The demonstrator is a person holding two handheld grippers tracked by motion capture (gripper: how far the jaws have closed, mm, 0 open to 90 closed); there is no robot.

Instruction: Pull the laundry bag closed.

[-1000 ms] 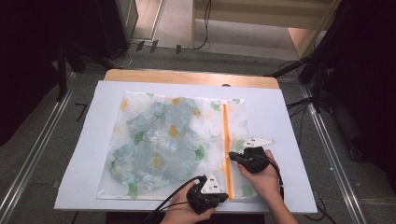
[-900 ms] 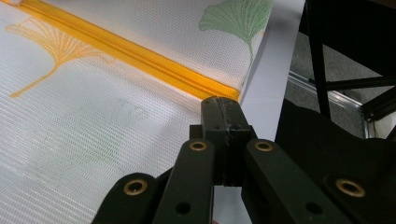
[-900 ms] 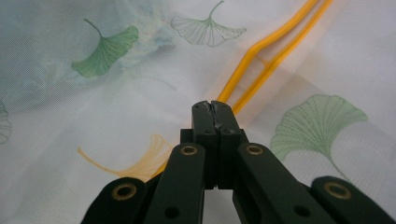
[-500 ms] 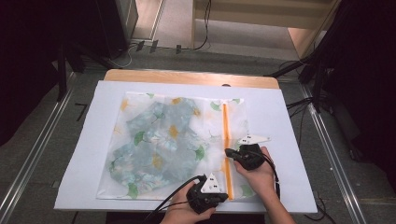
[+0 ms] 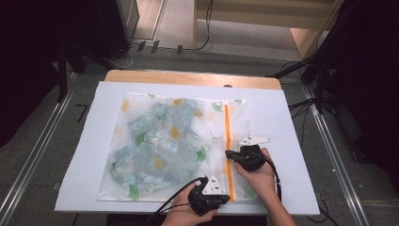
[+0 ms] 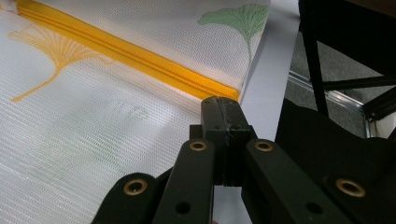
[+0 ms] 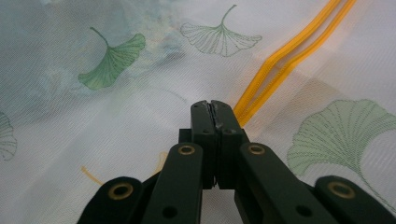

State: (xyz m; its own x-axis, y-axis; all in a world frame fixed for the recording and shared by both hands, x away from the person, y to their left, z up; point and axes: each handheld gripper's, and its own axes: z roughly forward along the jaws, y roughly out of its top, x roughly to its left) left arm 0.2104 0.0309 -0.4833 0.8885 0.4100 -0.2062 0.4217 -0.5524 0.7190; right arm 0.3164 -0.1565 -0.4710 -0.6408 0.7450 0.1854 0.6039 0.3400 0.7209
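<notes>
A white mesh bag (image 5: 237,120) printed with ginkgo leaves lies flat, and a blue-green patterned cloth (image 5: 160,146) shows through it. An orange zipper (image 5: 227,125) runs along its right side. My left gripper (image 5: 226,197) sits at the near end of the zipper (image 6: 140,58), its jaws shut on the bag's edge there (image 6: 219,105). My right gripper (image 5: 228,154) is farther up the zipper. Its jaws (image 7: 210,108) are shut right where the two orange halves (image 7: 280,60) meet; beyond them the zipper gapes open. The slider is hidden under the jaws.
The bag rests on a white sheet (image 5: 291,136) that covers a wooden table (image 5: 188,77). Metal rails (image 5: 329,155) run along both sides of the table. Dark stands and cables (image 5: 320,94) crowd the far right.
My right gripper has edged slightly to the left at the zipper. The left gripper has kept still.
</notes>
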